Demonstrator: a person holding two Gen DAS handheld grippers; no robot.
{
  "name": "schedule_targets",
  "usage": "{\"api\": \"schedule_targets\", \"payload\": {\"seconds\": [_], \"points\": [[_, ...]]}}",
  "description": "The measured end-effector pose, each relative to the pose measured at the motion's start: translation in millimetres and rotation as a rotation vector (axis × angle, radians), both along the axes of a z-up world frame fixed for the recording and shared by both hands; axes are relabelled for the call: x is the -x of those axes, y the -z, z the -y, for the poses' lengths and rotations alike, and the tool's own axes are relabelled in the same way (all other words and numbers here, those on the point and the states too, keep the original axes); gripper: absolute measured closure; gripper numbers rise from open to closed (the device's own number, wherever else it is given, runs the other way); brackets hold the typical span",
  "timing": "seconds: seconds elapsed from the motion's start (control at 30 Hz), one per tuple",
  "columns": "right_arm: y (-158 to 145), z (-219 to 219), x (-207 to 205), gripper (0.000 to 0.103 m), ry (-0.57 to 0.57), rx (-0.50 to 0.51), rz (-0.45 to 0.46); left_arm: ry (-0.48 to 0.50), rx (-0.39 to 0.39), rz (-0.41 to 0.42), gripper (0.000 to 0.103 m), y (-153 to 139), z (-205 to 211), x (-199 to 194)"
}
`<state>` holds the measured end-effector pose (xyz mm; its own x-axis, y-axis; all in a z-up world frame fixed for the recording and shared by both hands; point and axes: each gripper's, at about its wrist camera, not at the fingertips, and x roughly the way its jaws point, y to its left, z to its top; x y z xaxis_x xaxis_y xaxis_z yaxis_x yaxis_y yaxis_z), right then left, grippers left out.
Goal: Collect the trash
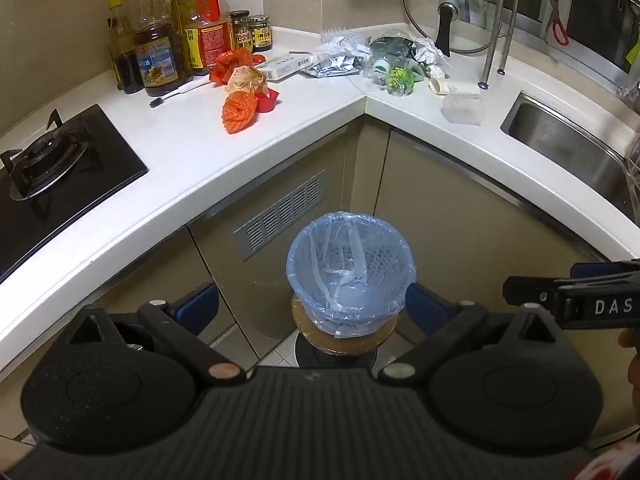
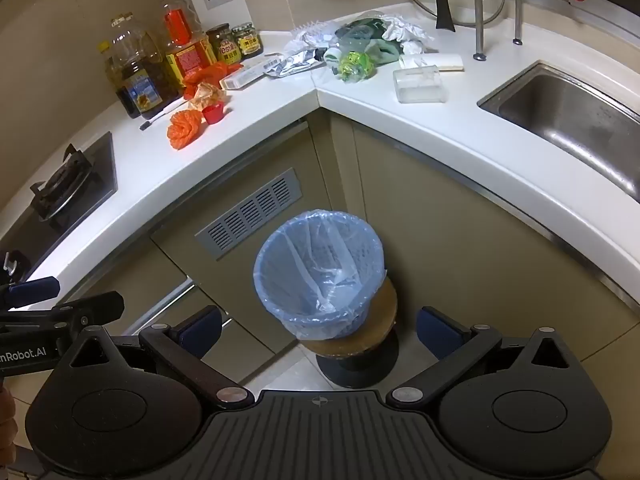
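A small bin lined with a blue plastic bag (image 1: 351, 270) (image 2: 318, 276) stands on a round stool below the counter's inner corner. Trash lies on the white counter: an orange net (image 1: 239, 112) (image 2: 184, 128), a red cup (image 1: 266, 100) (image 2: 213, 113), crumpled wrappers and paper (image 1: 332, 62) (image 2: 296, 62), a green crumpled piece (image 1: 398, 78) (image 2: 354, 65) and a clear plastic cup (image 1: 463, 108) (image 2: 419, 85). My left gripper (image 1: 314, 310) hangs open over the bin, holding nothing. My right gripper (image 2: 320, 330) is open too, with only the bin showing between its fingers.
Oil bottles and jars (image 1: 168, 40) (image 2: 160, 56) stand at the back left. A gas stove (image 1: 48, 160) (image 2: 60, 188) is at the left, a steel sink (image 1: 572, 152) (image 2: 572, 120) at the right. A glass lid and a dish rack (image 1: 452, 8) stand behind the trash.
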<state>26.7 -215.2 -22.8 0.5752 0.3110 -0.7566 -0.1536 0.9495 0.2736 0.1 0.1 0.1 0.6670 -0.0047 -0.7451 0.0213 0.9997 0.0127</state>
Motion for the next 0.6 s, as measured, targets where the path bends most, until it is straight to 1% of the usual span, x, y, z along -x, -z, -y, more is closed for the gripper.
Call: {"api": "schedule_targets", "payload": {"seconds": [0.6], "points": [[-3.1,1.3,4.5,0.000,0.000,-0.004,0.005,0.000,0.001,0.002,0.004,0.0,0.0,0.0]]}}
